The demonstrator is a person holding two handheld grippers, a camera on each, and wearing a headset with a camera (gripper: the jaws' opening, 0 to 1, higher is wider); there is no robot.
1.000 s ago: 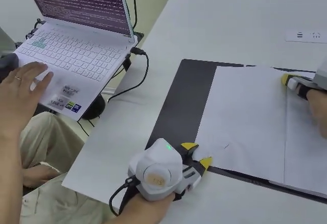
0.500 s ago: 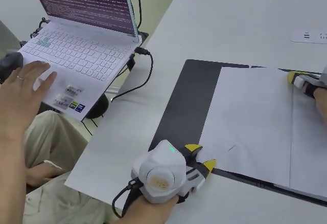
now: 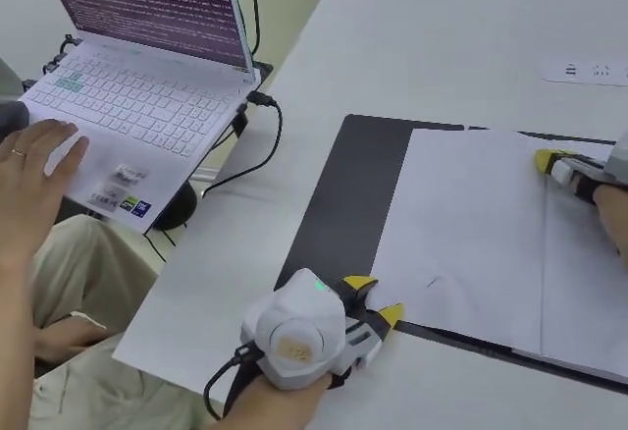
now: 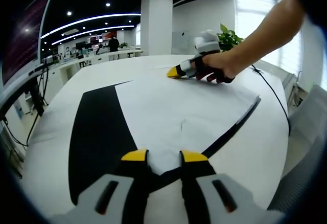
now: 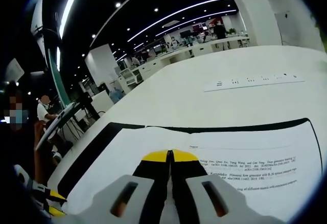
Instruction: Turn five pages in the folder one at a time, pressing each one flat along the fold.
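The white table [image 3: 442, 37] bears the open folder [image 3: 343, 204], with a laptop [image 3: 147, 106] beside it to the left and a power strip [image 3: 584, 71] beyond. The right gripper [image 3: 546, 161], jaws together, presses the page [image 3: 471, 224] by the fold. The left gripper [image 3: 376, 297], jaws slightly parted, rests at the folder's near edge.

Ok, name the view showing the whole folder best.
The left gripper view: the folder lies there nearly whole. The head view cuts off its right side; the right gripper view, its top edge and printed page.

open laptop [image 3: 147, 86] at left | black cable [image 3: 263, 155] | power strip [image 3: 587, 72] far side
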